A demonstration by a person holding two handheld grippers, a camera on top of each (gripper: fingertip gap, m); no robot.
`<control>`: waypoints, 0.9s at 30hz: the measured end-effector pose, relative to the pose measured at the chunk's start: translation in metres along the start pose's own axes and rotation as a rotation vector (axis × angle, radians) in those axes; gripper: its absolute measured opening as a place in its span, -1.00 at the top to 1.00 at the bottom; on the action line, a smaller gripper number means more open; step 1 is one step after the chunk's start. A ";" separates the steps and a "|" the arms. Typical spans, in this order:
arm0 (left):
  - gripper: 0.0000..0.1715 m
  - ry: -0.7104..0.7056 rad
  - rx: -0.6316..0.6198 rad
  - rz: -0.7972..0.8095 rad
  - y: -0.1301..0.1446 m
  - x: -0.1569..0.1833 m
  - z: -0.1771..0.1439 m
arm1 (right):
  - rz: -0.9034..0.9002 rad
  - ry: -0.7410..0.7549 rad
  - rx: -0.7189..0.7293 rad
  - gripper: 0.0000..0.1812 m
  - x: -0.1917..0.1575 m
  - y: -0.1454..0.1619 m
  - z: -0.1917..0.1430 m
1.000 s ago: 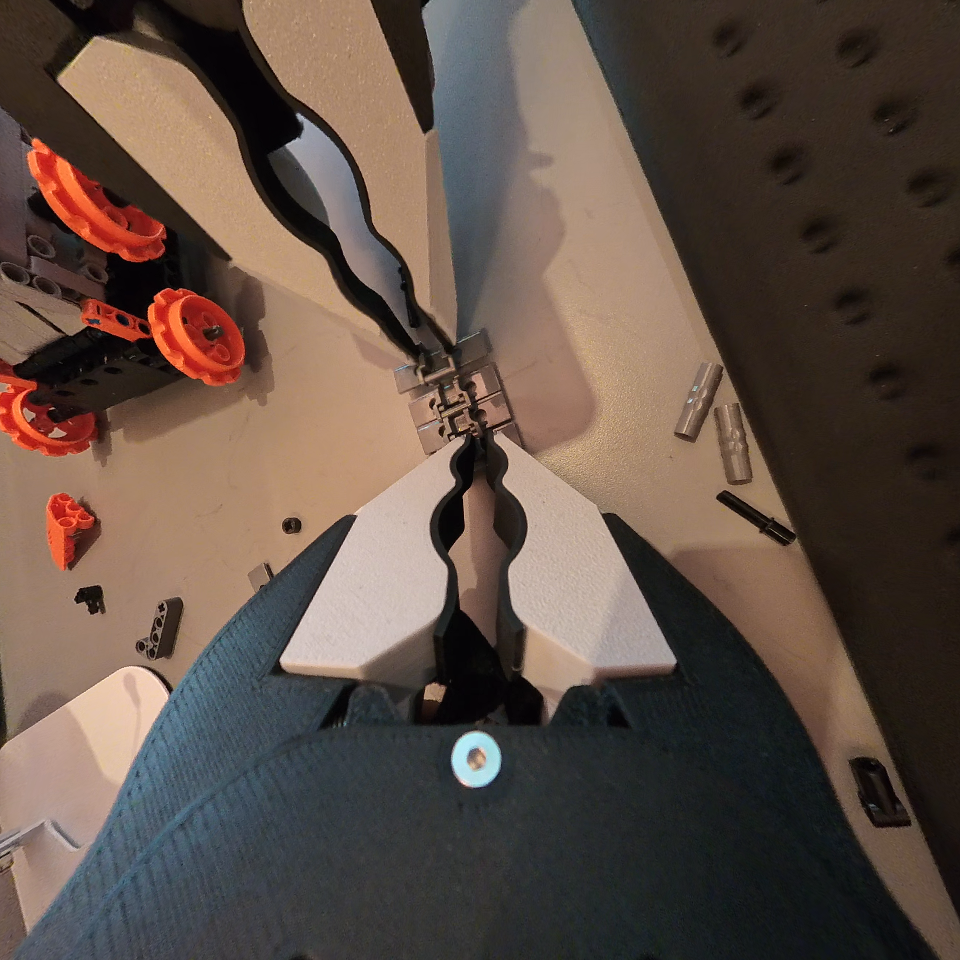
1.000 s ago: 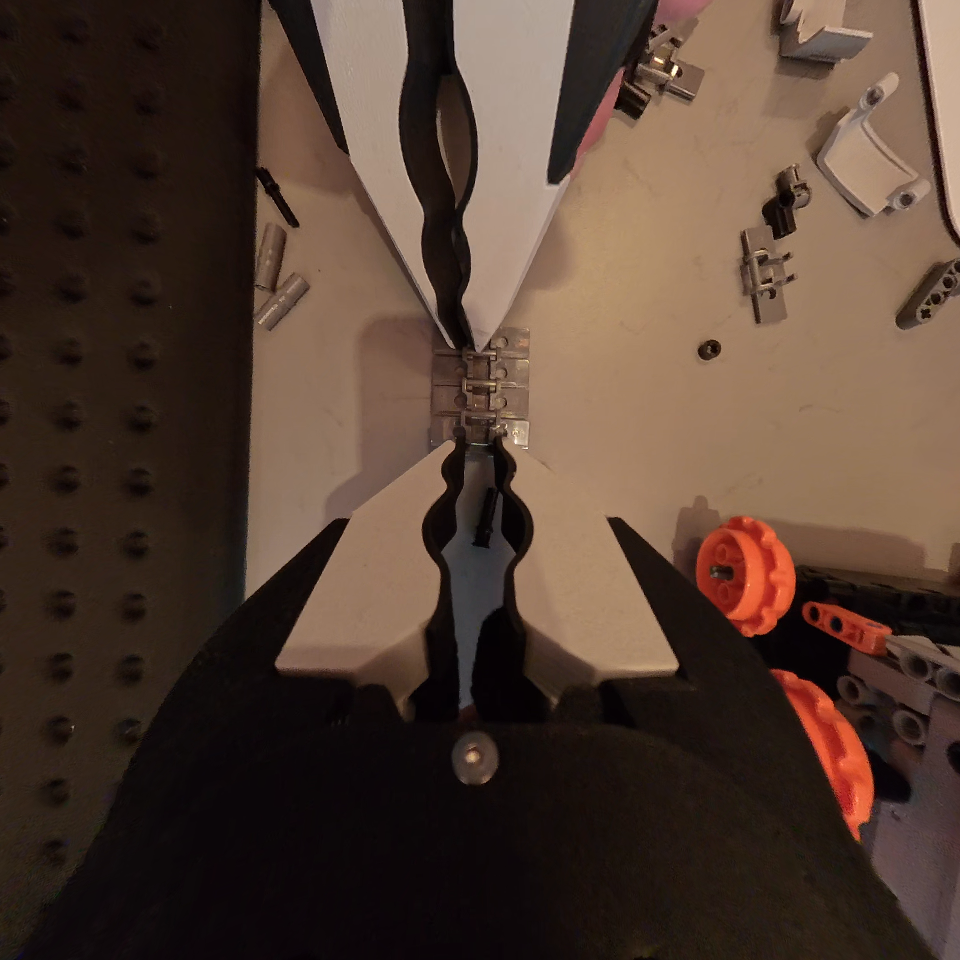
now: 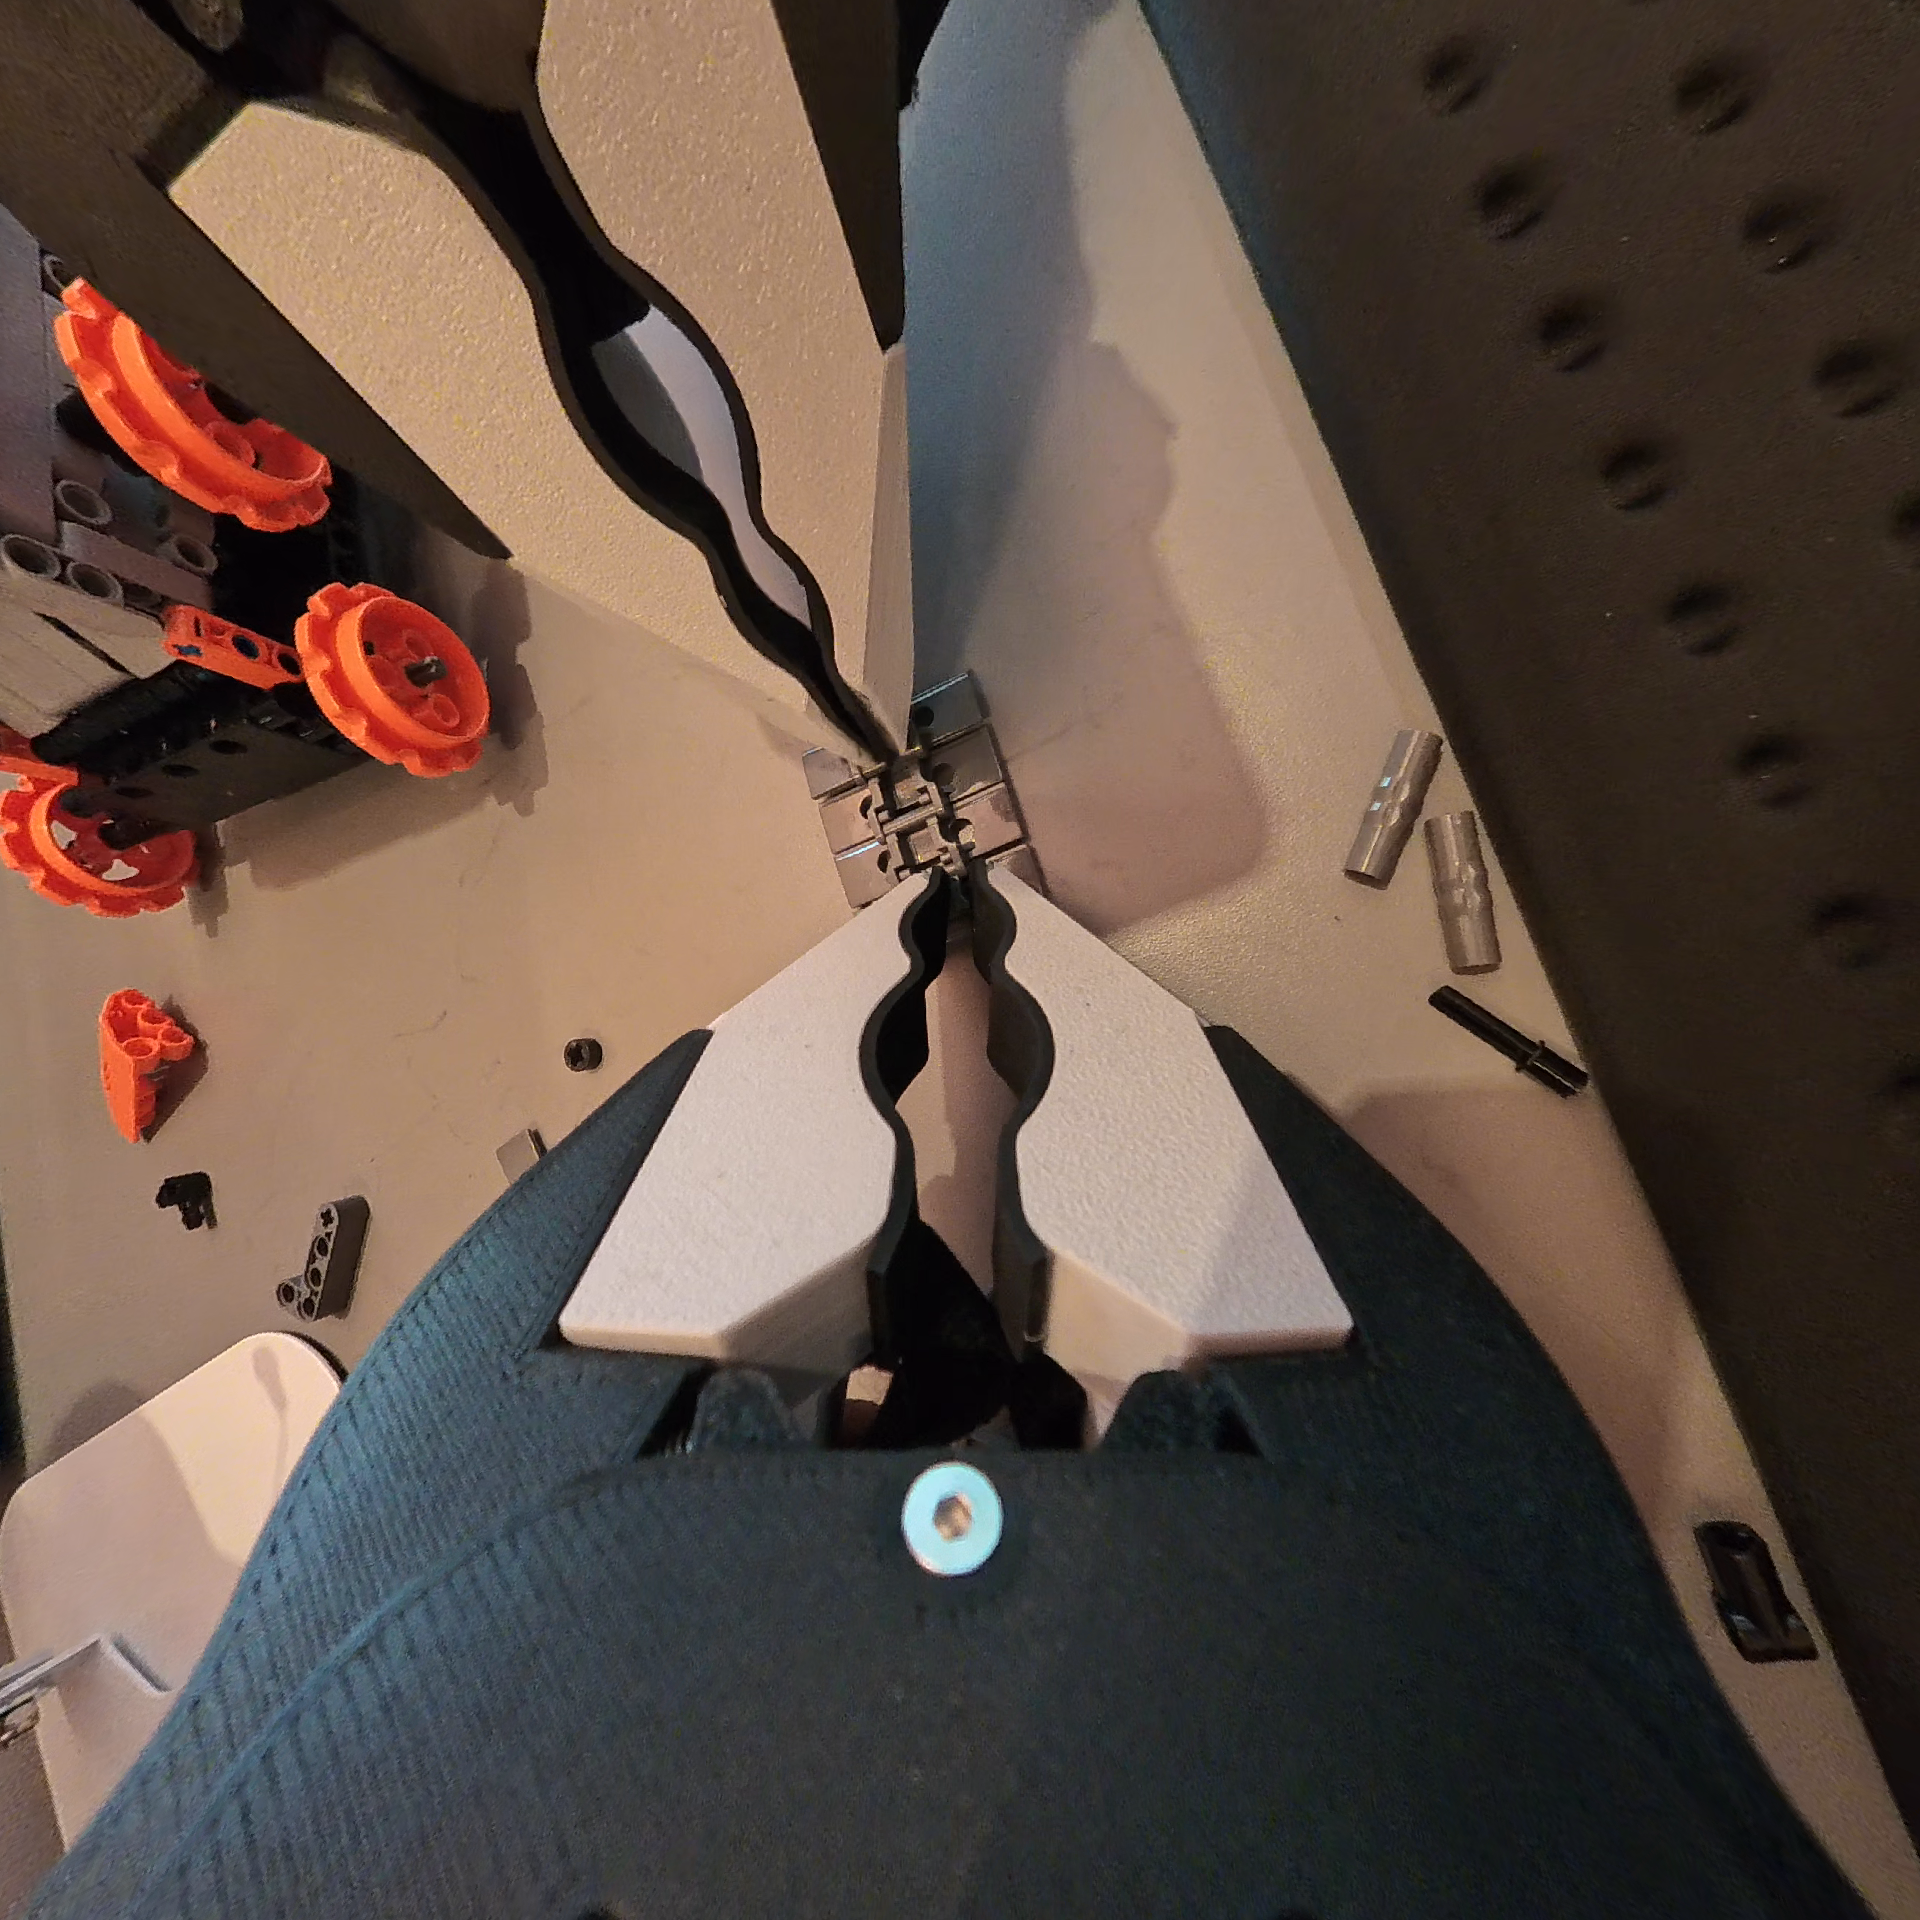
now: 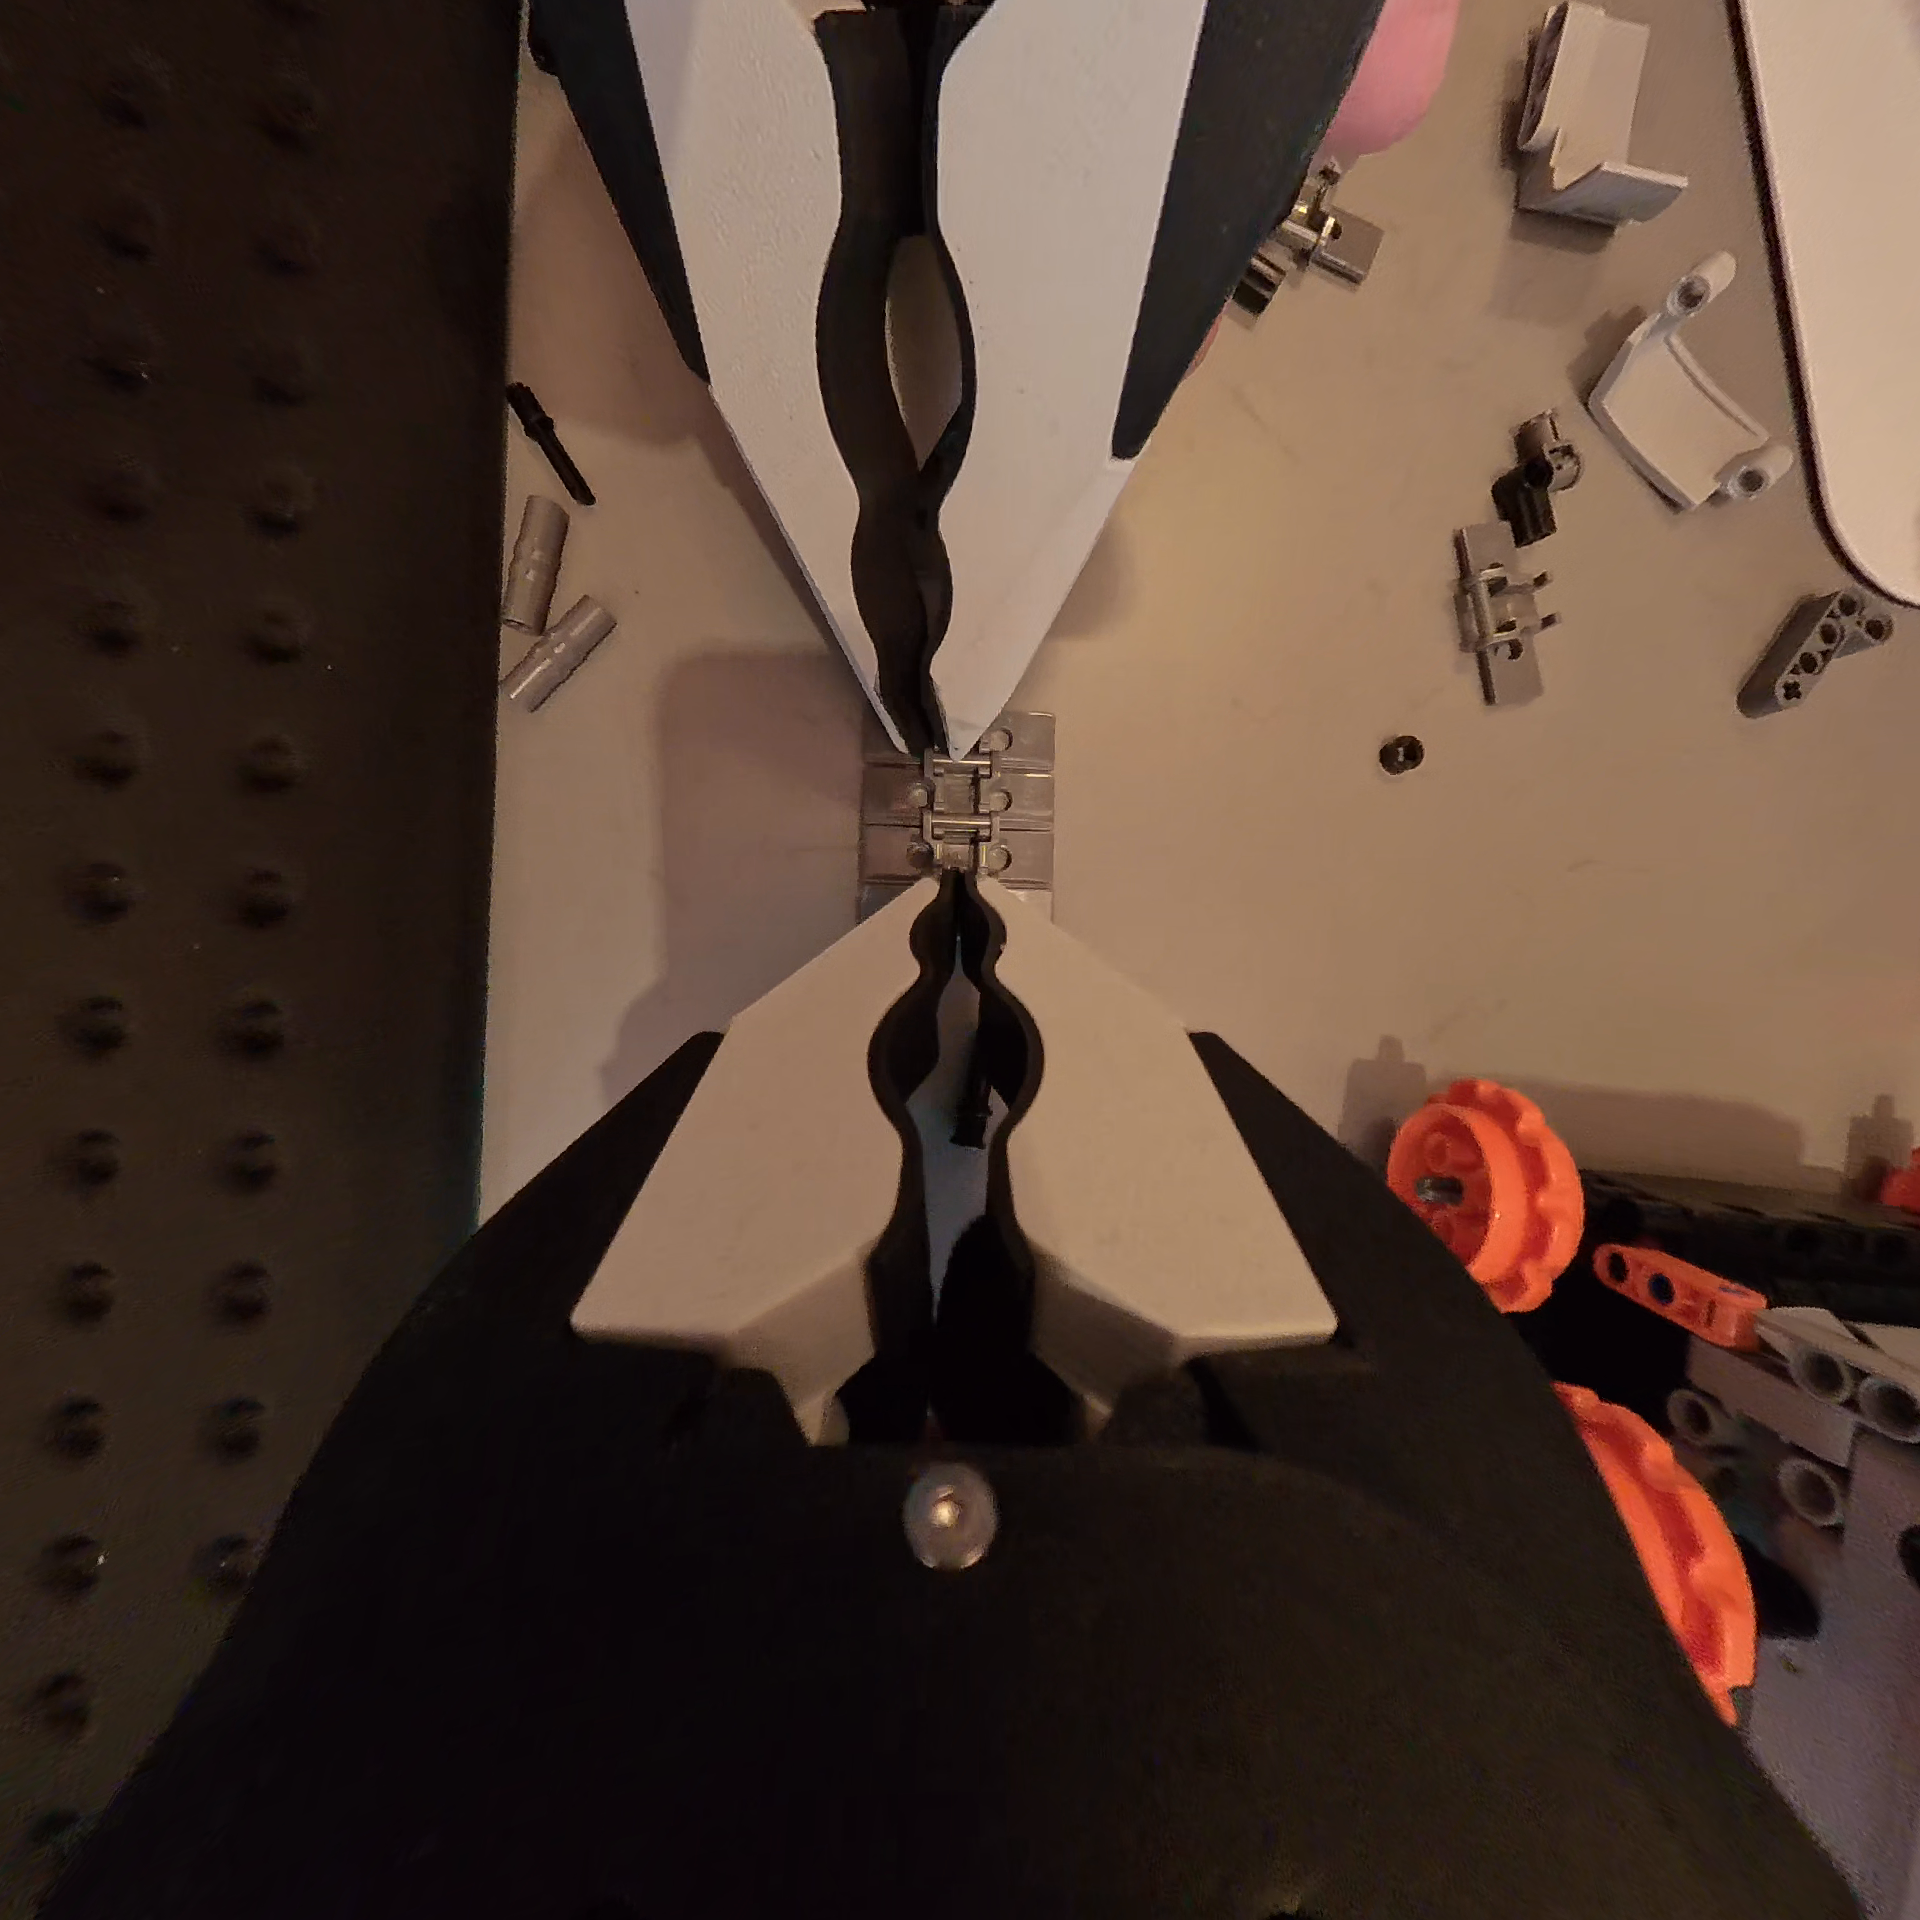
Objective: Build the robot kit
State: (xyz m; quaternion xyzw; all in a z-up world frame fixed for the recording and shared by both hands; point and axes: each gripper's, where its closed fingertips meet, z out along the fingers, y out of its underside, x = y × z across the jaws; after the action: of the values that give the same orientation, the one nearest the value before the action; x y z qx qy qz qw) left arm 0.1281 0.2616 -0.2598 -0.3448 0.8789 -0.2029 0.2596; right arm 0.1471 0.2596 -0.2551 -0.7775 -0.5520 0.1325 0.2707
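Left wrist view: the left gripper [image 3: 951,883] and right gripper [image 4: 954,883] each pinch opposite ends of a short grey ribbed plastic track strip [image 3: 920,795] over a smooth beige tabletop [image 3: 416,966]; orange toothed wheels [image 3: 395,694] at nine o'clock.

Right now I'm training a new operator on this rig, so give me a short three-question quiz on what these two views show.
1. True or false: both grippers, left and right, grip the same grey track piece.
2. What colour are the wheels on the model?
3. The two grey tubes lie: A) on the white tray, B) by the dark studded mat, C) on the model.

Key: 1 true; 2 orange; 3 B.
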 end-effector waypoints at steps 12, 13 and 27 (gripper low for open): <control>0.97 0.009 0.003 -0.017 0.001 0.000 0.000 | 0.070 -0.074 -0.125 1.00 0.000 0.001 0.000; 0.97 0.008 -0.003 -0.019 0.001 0.000 0.000 | 0.066 -0.082 -0.146 1.00 0.000 0.001 0.000; 0.97 0.020 0.014 -0.037 0.001 0.000 0.000 | -0.015 -0.166 -0.385 1.00 0.000 0.002 0.002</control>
State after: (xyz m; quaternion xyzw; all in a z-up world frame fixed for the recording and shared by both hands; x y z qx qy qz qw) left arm 0.1279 0.2624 -0.2600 -0.3573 0.8735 -0.2173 0.2493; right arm 0.1481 0.2599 -0.2577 -0.7970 -0.5935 0.0862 0.0716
